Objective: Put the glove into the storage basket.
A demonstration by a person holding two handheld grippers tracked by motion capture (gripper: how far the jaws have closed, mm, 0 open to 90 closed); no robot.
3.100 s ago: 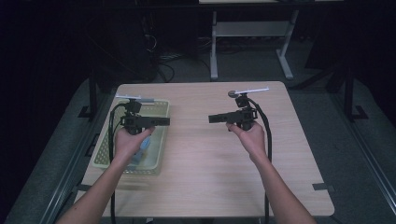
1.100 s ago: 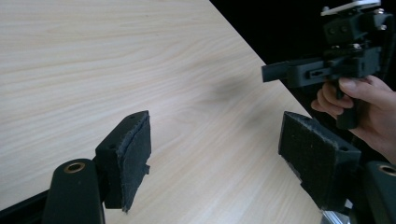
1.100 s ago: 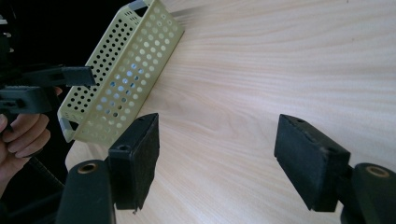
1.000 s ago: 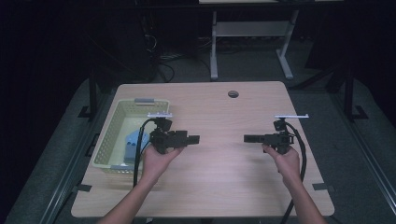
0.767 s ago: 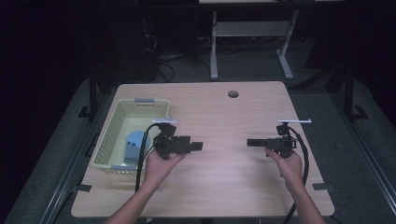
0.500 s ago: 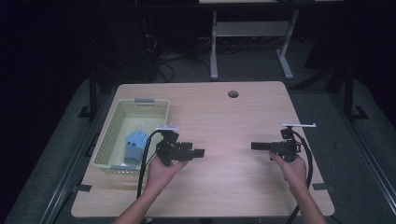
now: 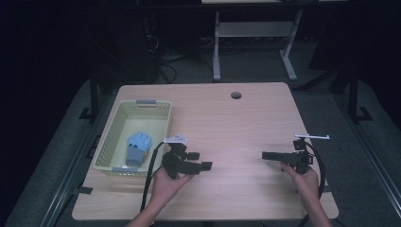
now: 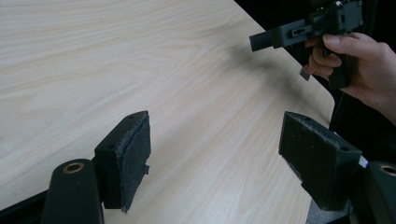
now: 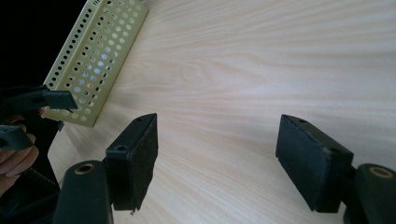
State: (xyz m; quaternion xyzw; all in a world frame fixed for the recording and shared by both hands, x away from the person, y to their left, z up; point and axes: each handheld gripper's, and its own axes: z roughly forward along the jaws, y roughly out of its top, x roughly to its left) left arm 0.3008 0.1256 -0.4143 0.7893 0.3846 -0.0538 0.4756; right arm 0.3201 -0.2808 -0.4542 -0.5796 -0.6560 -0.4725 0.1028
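Grippers: our left gripper (image 7: 204, 166) and right gripper (image 7: 265, 155) both gape wide, holding nothing, low over the surface (image 7: 227, 123) | blue thing (image 7: 137, 147) lies in our yellow basket (image 7: 118, 124), left of frame

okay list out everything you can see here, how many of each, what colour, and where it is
table: one, light wood, centre of the high view, with a round hole near its far edge
basket: one, pale yellow-green, perforated, on the table's left side
blue object: one, light blue, lying inside the basket; what it is cannot be told
stand: one, white, on the dark floor beyond the table
cables: several, dark, on the floor behind the table
left gripper: one, black, jaws open, held above the table just right of the basket
right gripper: one, black, jaws open, held above the table's right side
hands: two, left hand and right hand, coming in from the bottom
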